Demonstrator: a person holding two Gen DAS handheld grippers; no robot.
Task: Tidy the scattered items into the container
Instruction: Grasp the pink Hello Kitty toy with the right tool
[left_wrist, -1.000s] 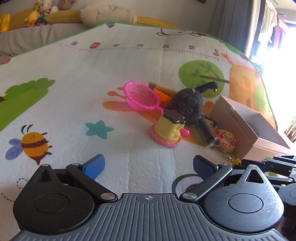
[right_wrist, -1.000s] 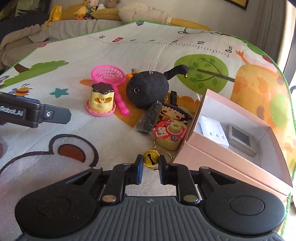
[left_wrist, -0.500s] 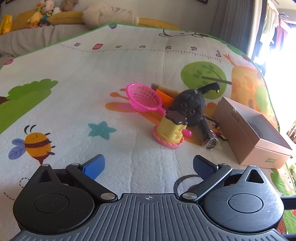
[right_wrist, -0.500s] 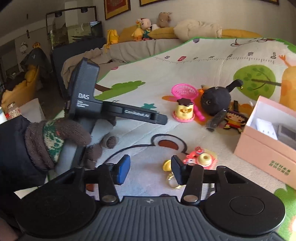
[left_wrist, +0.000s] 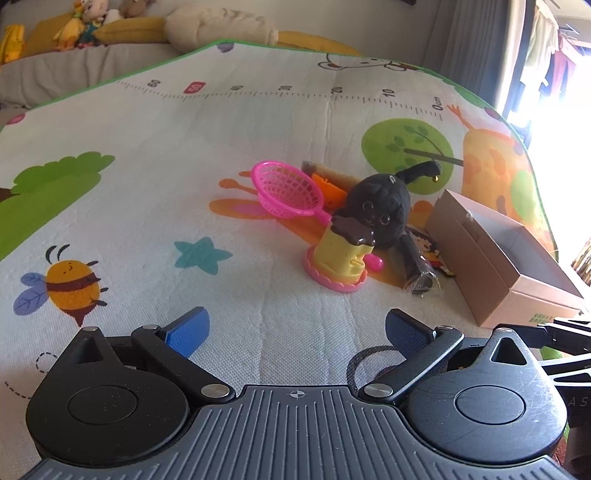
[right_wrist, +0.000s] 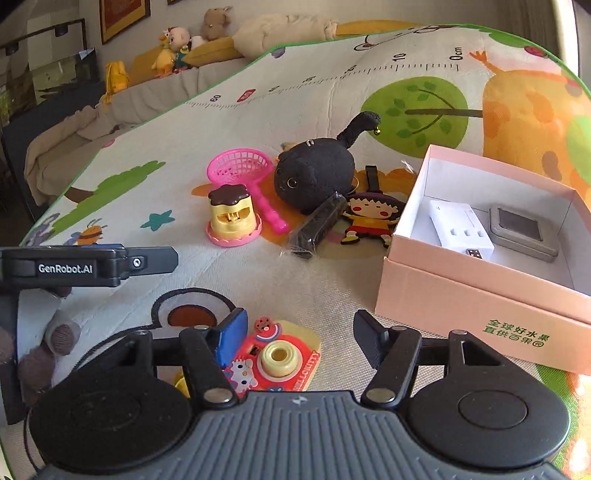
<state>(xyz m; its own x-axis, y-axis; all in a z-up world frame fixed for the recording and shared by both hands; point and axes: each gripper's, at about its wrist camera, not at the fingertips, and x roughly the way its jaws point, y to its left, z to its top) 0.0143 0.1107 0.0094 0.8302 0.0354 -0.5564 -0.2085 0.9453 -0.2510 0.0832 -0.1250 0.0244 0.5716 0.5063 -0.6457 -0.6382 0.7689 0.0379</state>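
Observation:
A pink box (right_wrist: 480, 291) sits at the right of the play mat, with a white adapter (right_wrist: 461, 230) and a grey tin (right_wrist: 521, 232) inside; it also shows in the left wrist view (left_wrist: 476, 258). My right gripper (right_wrist: 299, 332) is open, with the toy camera keychain (right_wrist: 277, 358) lying on the mat between its fingers, against the left one. A black plush cat (right_wrist: 314, 177), pink net scoop (right_wrist: 240, 166), yellow pudding toy (right_wrist: 232, 218), dark wrapped bar (right_wrist: 317, 229) and doll tag (right_wrist: 369, 218) lie beyond. My left gripper (left_wrist: 295, 328) is open and empty.
The left gripper's body (right_wrist: 85, 266) and a gloved hand (right_wrist: 44, 347) are at the left of the right wrist view. A sofa with plush toys (right_wrist: 177, 48) borders the mat's far edge. An orange item (left_wrist: 328, 184) lies behind the cat.
My right gripper opened wider and swung back toward the box, with the toy camera keychain now lying between its fingers. The left gripper stayed nearly still.

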